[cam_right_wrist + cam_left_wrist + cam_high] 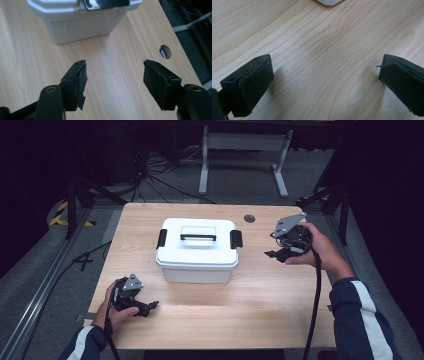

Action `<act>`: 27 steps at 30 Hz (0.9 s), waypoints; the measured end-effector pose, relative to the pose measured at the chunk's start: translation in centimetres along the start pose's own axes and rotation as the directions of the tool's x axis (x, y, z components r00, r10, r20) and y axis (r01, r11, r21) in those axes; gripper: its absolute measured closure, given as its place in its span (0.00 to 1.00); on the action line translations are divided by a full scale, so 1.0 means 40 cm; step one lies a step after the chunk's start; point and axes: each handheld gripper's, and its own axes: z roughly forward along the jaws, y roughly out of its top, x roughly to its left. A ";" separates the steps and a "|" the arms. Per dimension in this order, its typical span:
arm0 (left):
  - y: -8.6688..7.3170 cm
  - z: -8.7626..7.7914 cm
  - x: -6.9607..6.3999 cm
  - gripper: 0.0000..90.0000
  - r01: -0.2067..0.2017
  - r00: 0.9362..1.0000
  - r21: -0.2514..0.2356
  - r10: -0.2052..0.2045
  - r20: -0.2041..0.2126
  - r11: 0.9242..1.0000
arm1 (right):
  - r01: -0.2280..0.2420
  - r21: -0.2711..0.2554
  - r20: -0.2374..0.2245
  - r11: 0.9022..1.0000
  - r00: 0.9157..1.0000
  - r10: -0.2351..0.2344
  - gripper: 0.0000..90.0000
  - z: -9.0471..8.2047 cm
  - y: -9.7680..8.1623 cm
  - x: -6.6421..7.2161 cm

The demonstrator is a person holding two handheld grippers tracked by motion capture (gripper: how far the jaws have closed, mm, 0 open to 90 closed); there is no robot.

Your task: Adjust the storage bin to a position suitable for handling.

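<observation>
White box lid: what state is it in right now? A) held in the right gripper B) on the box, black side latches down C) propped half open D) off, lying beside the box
B: the lid sits flat on the white box with a black latch down at each end, and both grippers are open and clear of it.
</observation>
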 end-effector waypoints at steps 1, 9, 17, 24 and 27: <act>0.000 0.000 0.000 0.00 0.001 1.000 0.000 -0.001 -0.001 1.000 | 0.004 0.001 -0.002 1.000 1.000 -0.004 0.40 -0.001 0.006 -0.001; 0.000 0.000 0.000 0.00 0.000 1.000 0.000 0.000 0.000 1.000 | 0.044 0.001 -0.002 0.999 0.999 -0.044 0.41 0.006 0.072 -0.004; 0.000 0.000 0.000 0.00 0.001 1.000 0.000 -0.001 0.000 1.000 | 0.069 -0.009 -0.029 0.998 0.997 -0.069 0.40 0.029 0.127 -0.007; 0.000 0.000 0.000 0.00 0.001 1.000 0.000 -0.001 0.000 1.000 | 0.090 -0.007 -0.048 0.996 0.995 -0.090 0.41 0.048 0.164 -0.006; 0.000 0.000 0.000 0.00 0.000 1.000 0.000 0.000 -0.001 1.000 | 0.101 -0.007 -0.054 0.995 0.993 -0.101 0.42 0.055 0.181 -0.003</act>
